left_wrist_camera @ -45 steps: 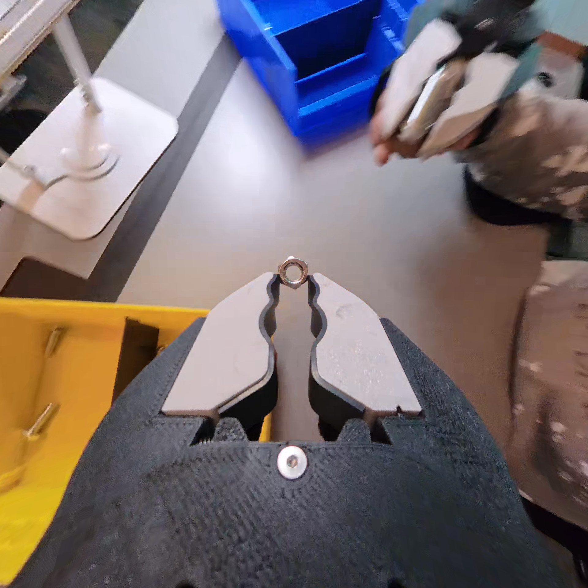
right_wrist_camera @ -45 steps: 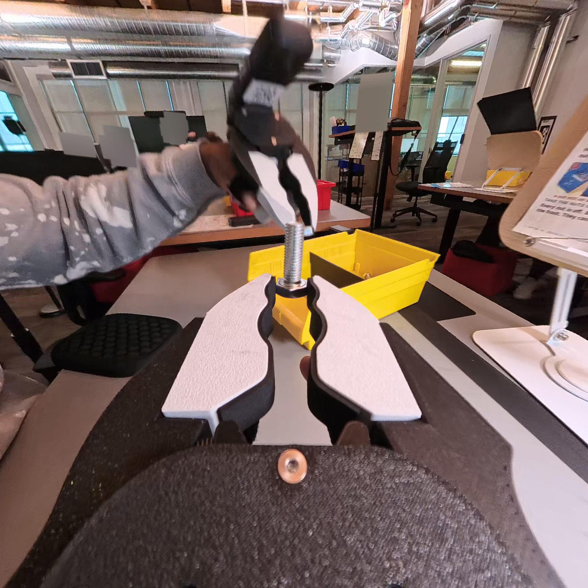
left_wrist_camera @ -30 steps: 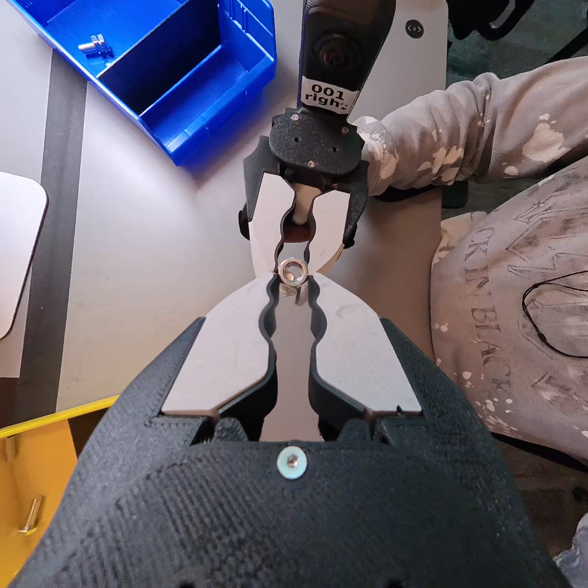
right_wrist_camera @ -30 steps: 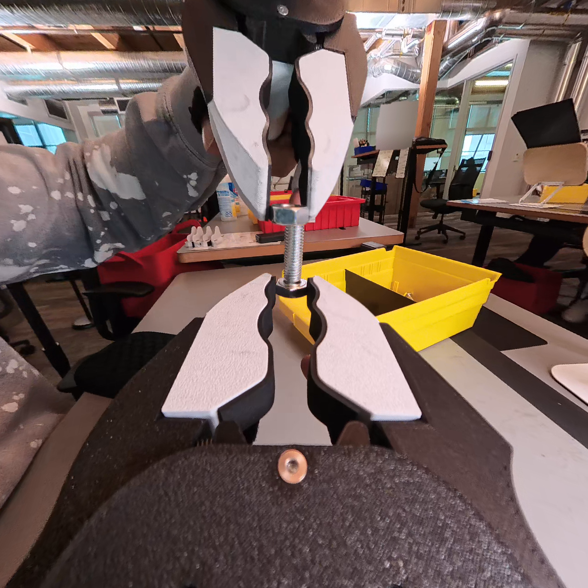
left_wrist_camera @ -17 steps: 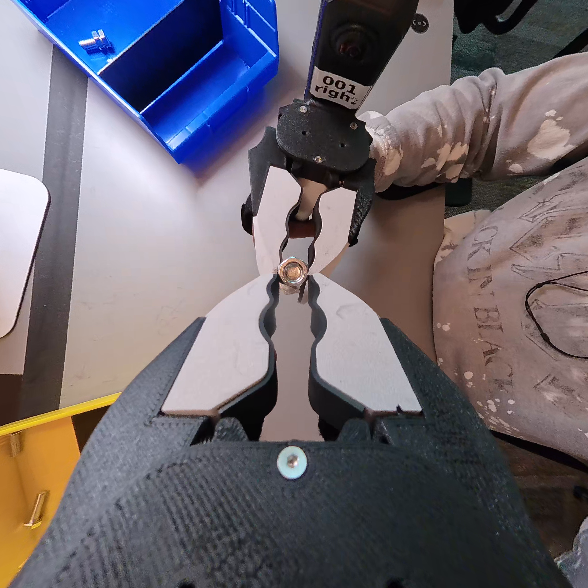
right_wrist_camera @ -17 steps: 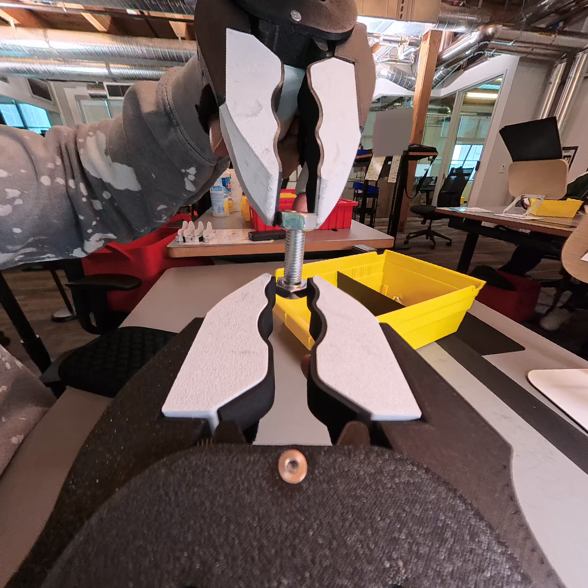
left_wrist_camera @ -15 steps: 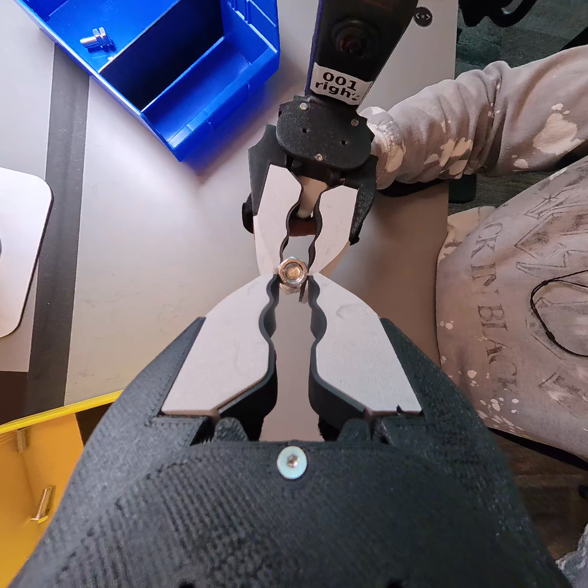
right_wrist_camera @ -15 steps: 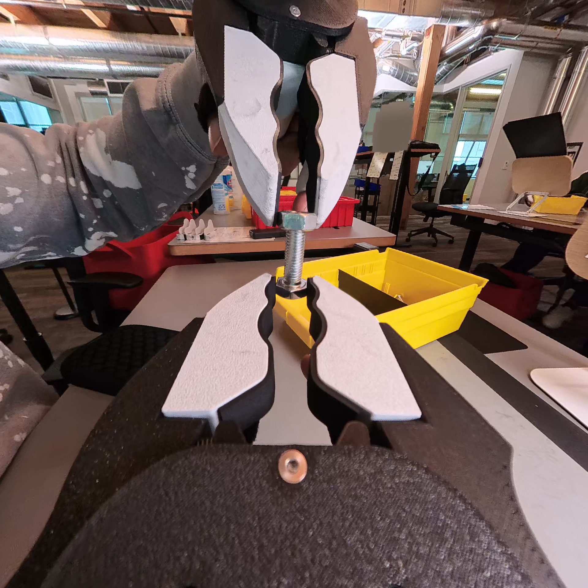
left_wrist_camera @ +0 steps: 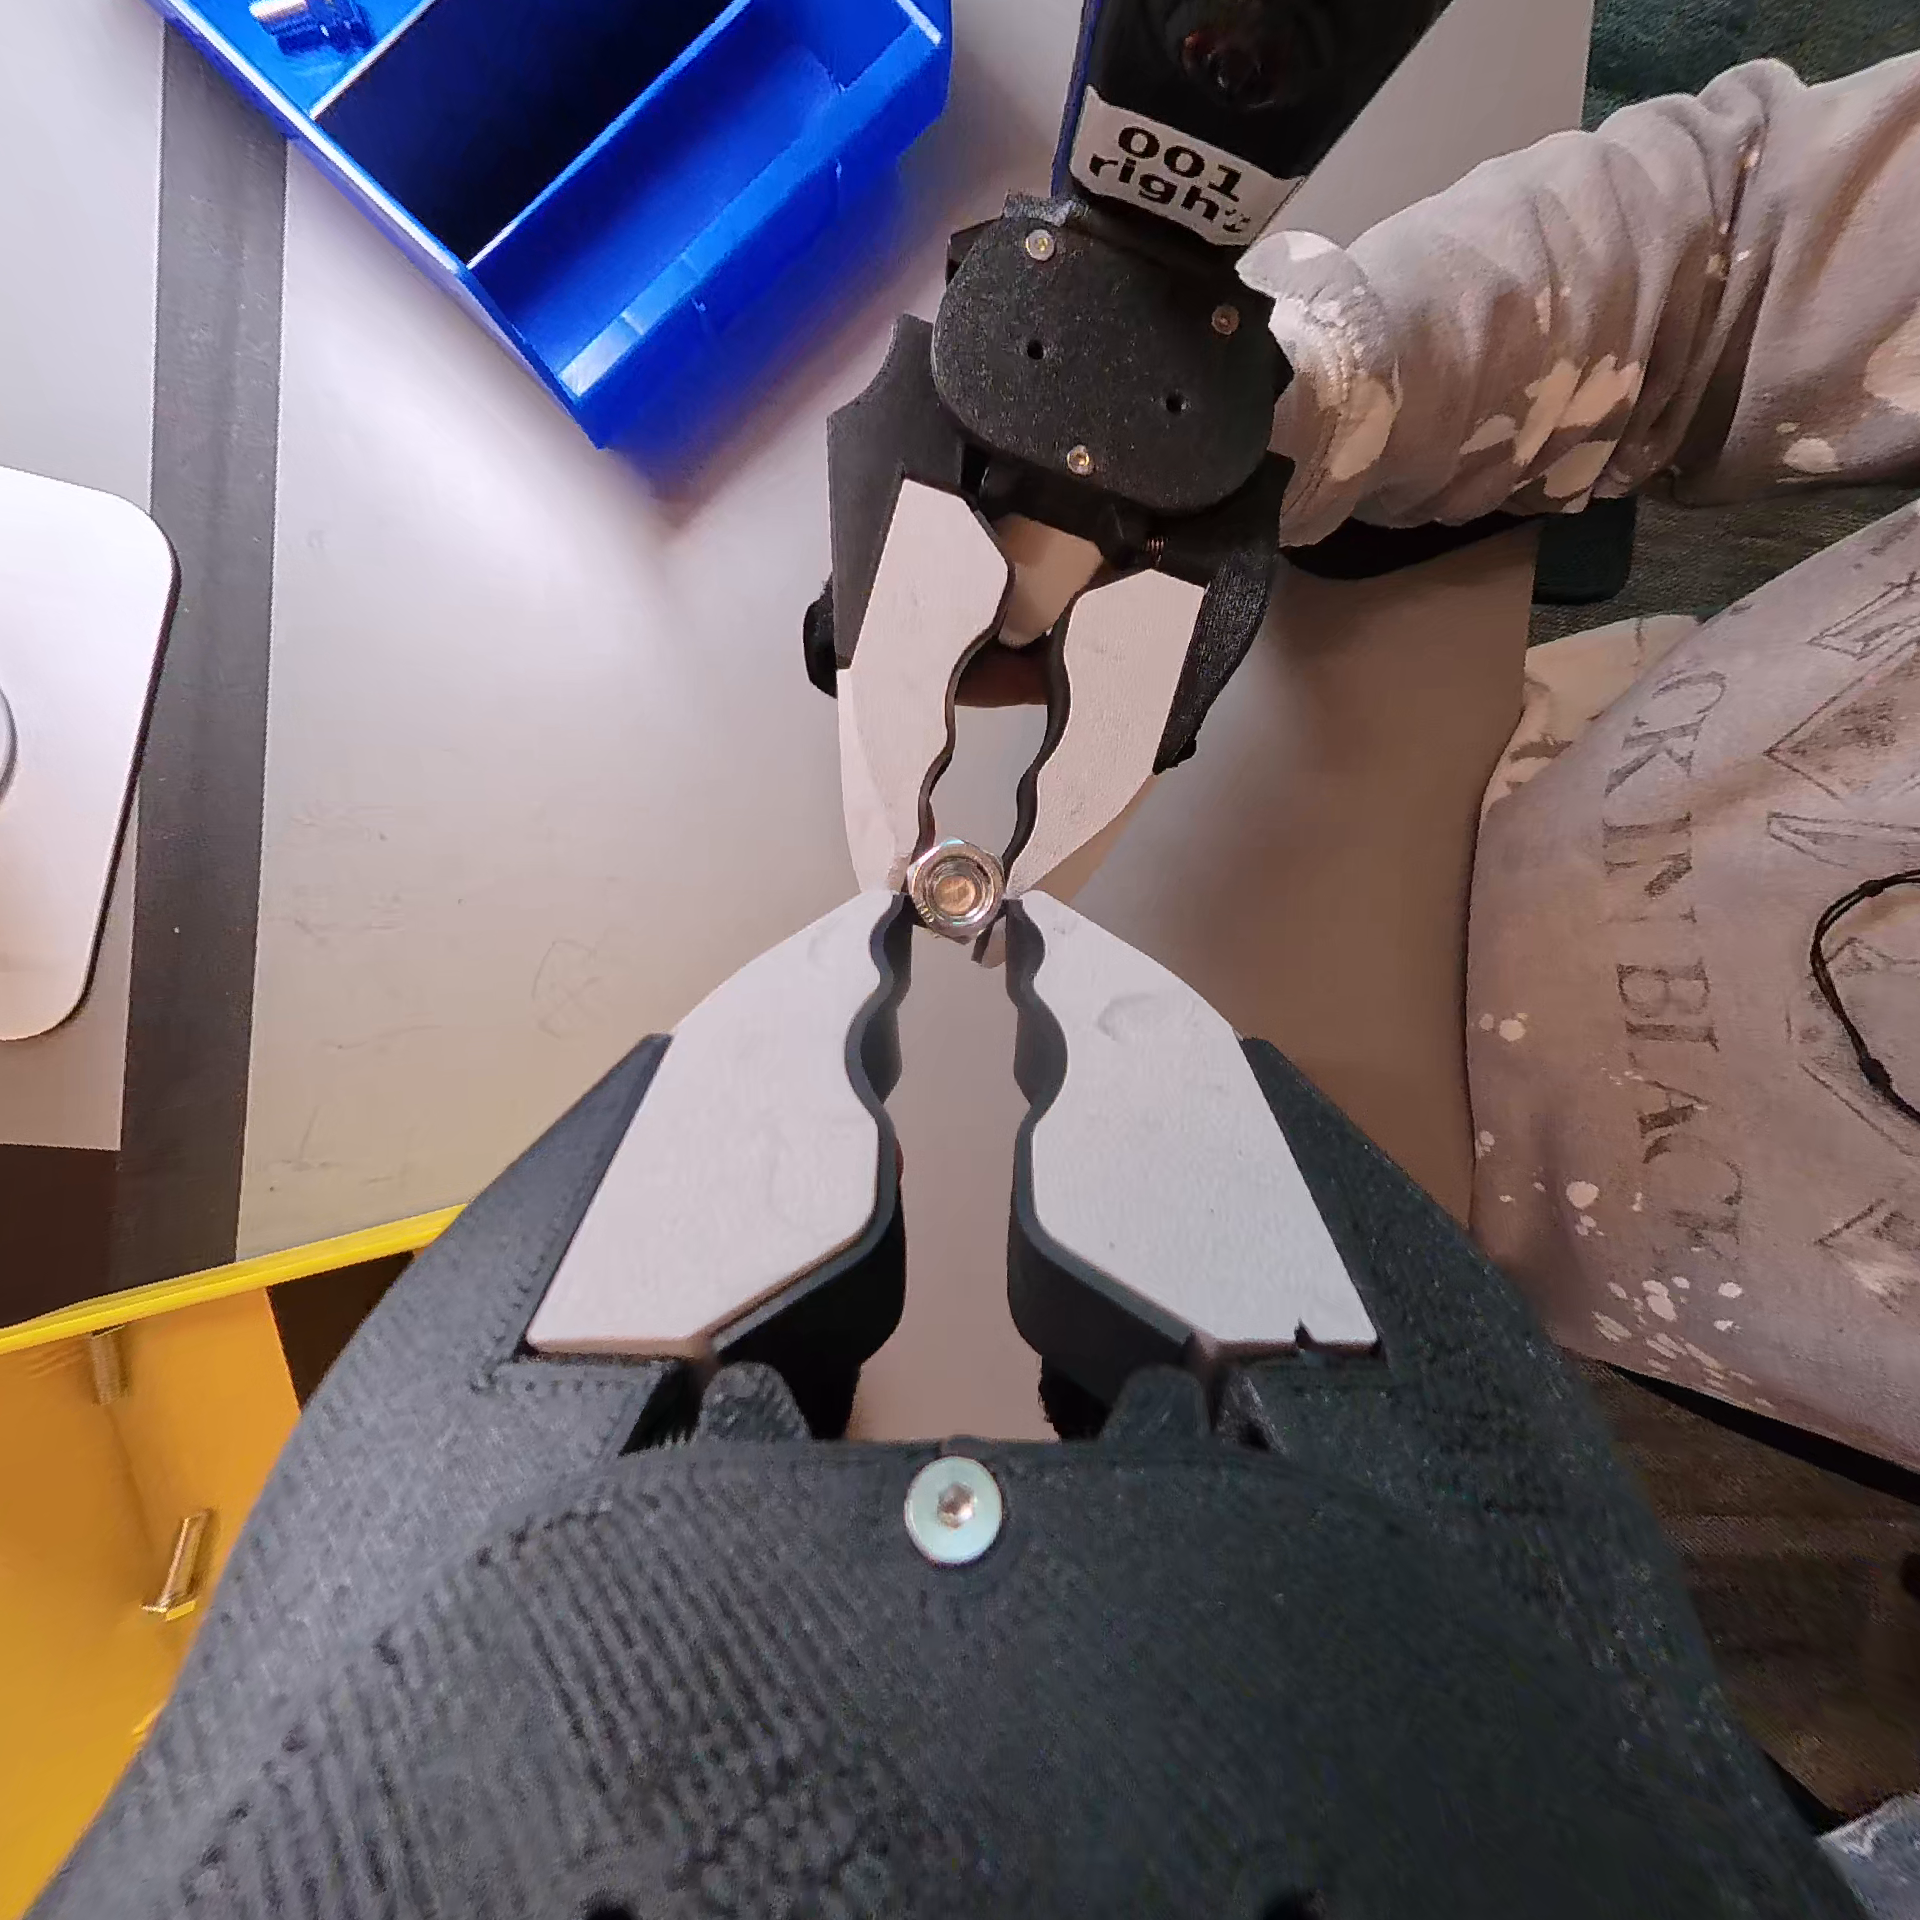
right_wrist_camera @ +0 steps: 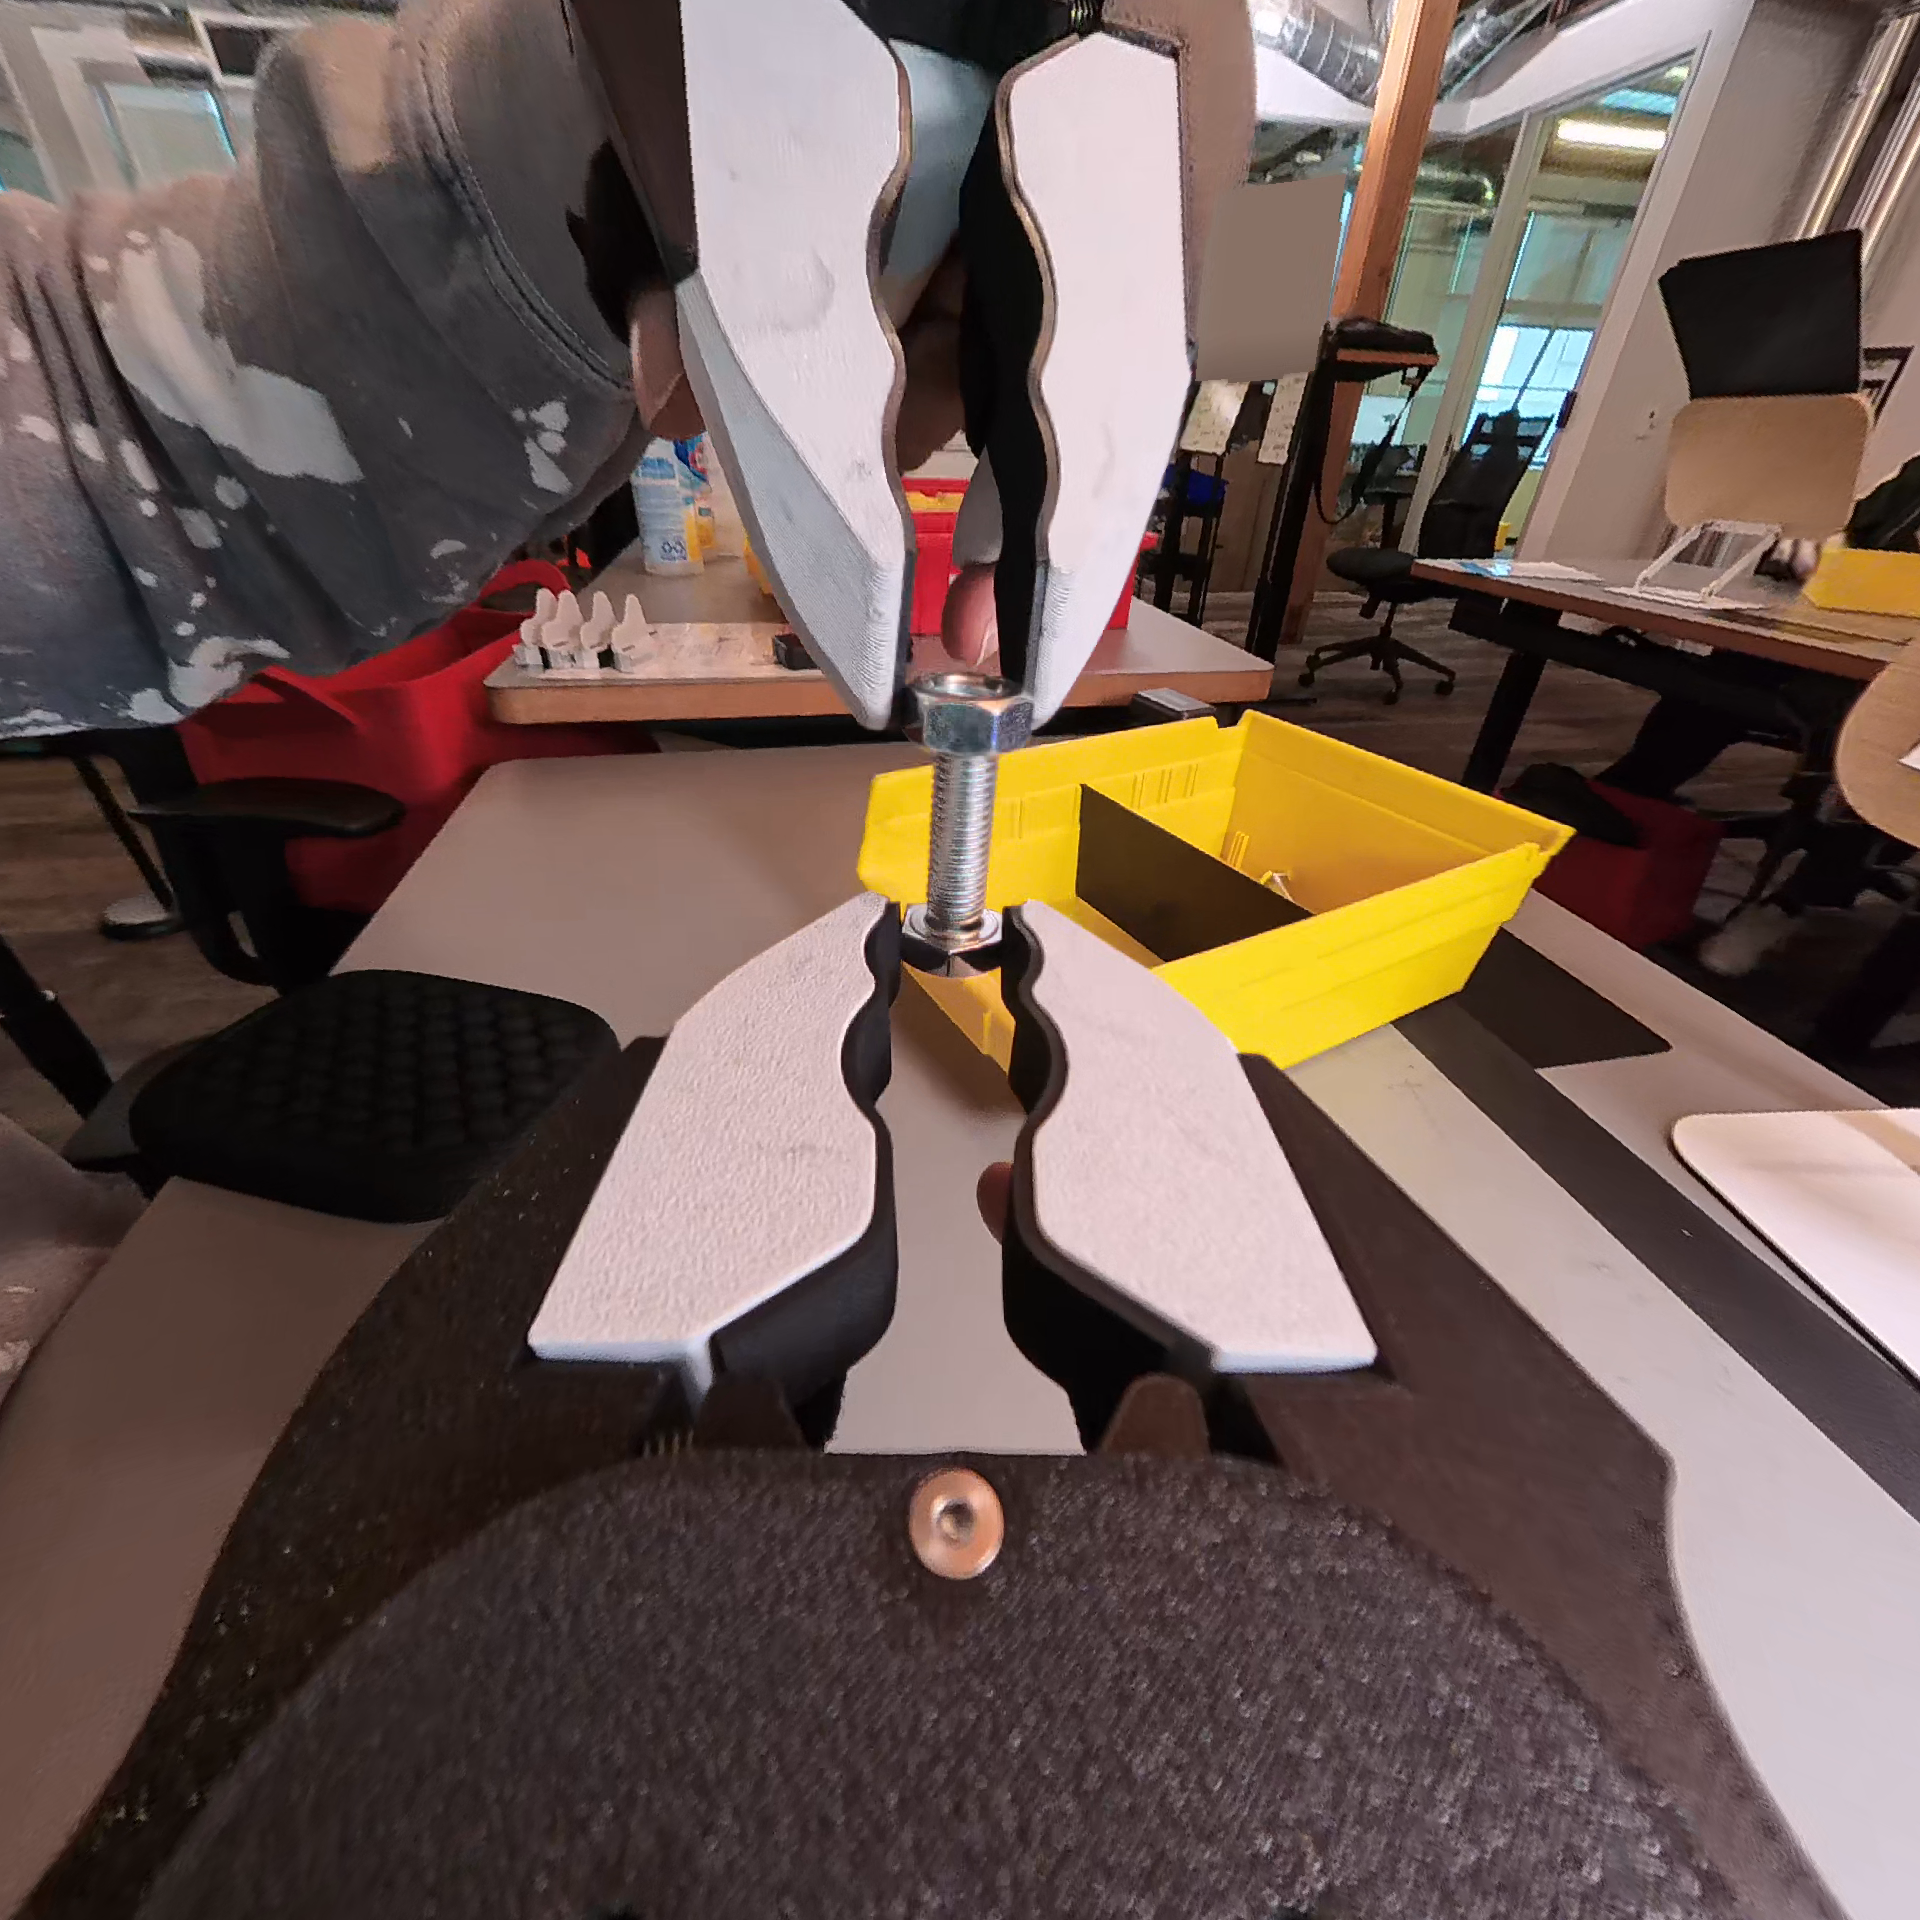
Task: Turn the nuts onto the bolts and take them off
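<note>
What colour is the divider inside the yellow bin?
Black divider, clearest in the right wrist view, inside the yellow bin.

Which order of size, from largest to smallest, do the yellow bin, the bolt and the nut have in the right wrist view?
1. yellow bin
2. bolt
3. nut
The bin lies farther off, yet looks biggest.

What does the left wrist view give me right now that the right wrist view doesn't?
Only the left wrist view shows the blue bin with hardware inside. Only the right wrist view shows the bolt side-on, upright, its threaded shank bare below the nut. Both show the left gripper pinching the nut, the right gripper clamping the bolt's head, and the yellow bin.
</note>
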